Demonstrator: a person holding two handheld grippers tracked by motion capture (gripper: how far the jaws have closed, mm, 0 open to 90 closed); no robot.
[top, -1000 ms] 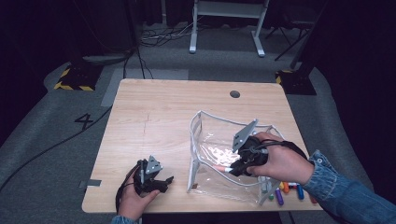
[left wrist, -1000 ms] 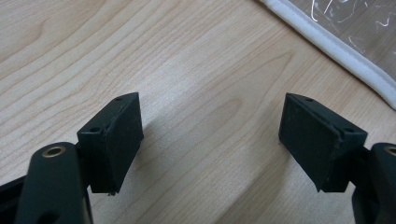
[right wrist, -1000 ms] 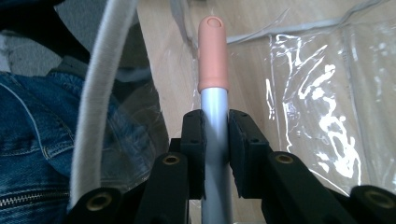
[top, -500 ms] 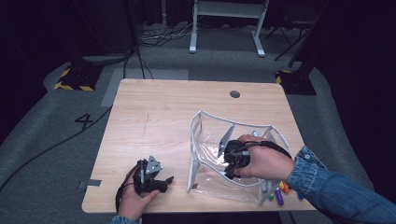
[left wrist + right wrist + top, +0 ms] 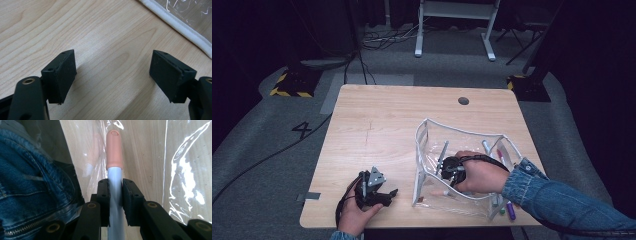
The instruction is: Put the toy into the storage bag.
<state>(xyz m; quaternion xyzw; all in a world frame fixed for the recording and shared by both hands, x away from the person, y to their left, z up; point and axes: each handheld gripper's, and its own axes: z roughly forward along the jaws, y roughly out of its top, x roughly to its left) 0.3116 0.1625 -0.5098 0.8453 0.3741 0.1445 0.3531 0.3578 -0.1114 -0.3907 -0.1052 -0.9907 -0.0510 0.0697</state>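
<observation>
While the right gripper [image 5: 115, 192] reaches down into the clear plastic pouch with white piped edging [image 5: 427, 150], its jaws are clamped on a grey marker pen with a peach-pink cap [image 5: 114, 150]. The pads press on the barrel just below the cap, so the capped end projects ahead of the jaws and can be laid down first. In the high view the right gripper [image 5: 451, 169] sits inside the open top of the pouch, at the right near part of the light wooden table [image 5: 377, 125]. The marker therefore lies within the pouch walls, apparently just above the pouch floor; glare on the plastic leaves contact uncertain.

More marker pens [image 5: 507, 207] lie beside the pouch at its near right corner, and they look to be waiting their turn.

The left gripper [image 5: 377, 192] rests at the near left of the table, just left of the pouch. Its jaws [image 5: 112, 75] stand moderately apart with nothing between them, over bare wood. This position keeps it ready to steady the pouch edge [image 5: 180, 27] if the pouch shifts.
</observation>
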